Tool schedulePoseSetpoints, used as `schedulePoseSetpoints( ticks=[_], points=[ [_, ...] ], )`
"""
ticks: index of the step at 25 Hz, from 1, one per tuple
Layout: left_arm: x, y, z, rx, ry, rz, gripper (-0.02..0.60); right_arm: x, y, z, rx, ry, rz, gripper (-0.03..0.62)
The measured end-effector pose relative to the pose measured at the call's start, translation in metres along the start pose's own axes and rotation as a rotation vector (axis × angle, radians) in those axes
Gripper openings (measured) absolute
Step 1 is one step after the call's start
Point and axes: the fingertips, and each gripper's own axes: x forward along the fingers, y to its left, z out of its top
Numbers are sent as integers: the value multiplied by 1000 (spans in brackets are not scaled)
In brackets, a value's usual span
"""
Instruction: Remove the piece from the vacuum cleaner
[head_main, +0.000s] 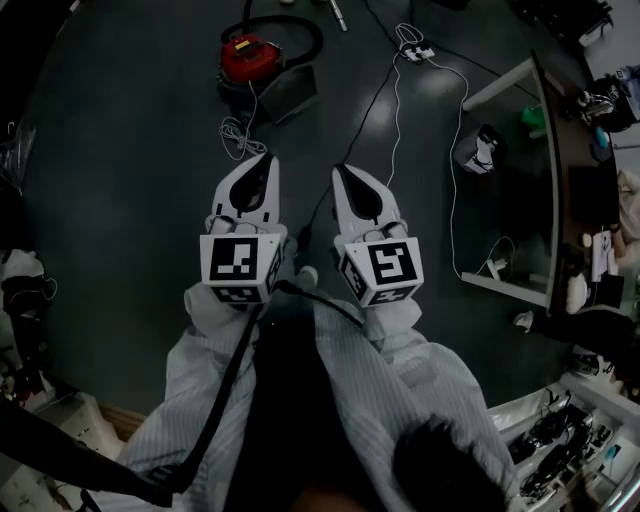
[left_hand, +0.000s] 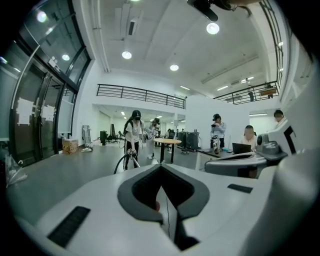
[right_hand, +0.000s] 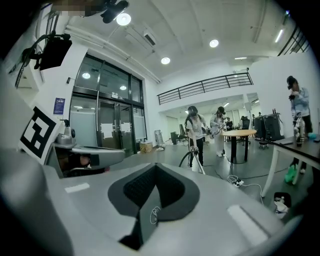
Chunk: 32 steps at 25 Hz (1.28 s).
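A red vacuum cleaner (head_main: 250, 58) stands on the dark floor at the top of the head view. Its black hose (head_main: 300, 30) loops round behind it, and a dark flat piece (head_main: 290, 92) lies against its right side. My left gripper (head_main: 267, 159) and right gripper (head_main: 341, 171) hover side by side short of it. Both are shut with nothing between the jaws. In the left gripper view the closed jaws (left_hand: 161, 168) point along the floor toward the hose (left_hand: 124, 162). The right gripper (right_hand: 156, 167) looks the same way, with the hose (right_hand: 192, 161) ahead.
A coiled white cord (head_main: 237, 135) lies just ahead of the left gripper. A white cable (head_main: 455, 180) runs from a power strip (head_main: 415, 50) toward a white table frame (head_main: 510, 180) at the right. Several people stand round a round table (right_hand: 240, 134) farther back.
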Motion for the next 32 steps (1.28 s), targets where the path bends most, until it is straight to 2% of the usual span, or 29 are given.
schedulePoseSetpoints(
  ticks=[5, 10, 16, 19, 22, 26, 32],
  points=[
    [71, 36, -9, 10, 31, 23, 5, 73, -35, -7, 17, 27, 24, 2],
    [164, 89, 17, 36, 28, 33, 5, 181, -72, 17, -8, 37, 62, 2],
    [248, 162, 35, -11, 62, 70, 5, 297, -111, 37, -31, 83, 94, 2],
    [284, 192, 31, -54, 88, 107, 5, 344, -132, 34, -38, 122, 122, 2],
    [317, 219, 18, -64, 121, 164, 5, 390, -154, 24, -50, 169, 160, 2],
    [367, 243, 4, -102, 161, 250, 5, 448, -184, 10, -75, 231, 249, 2],
    [448, 259, -17, -184, 205, 403, 5, 525, -229, -13, -156, 333, 459, 2]
  ],
)
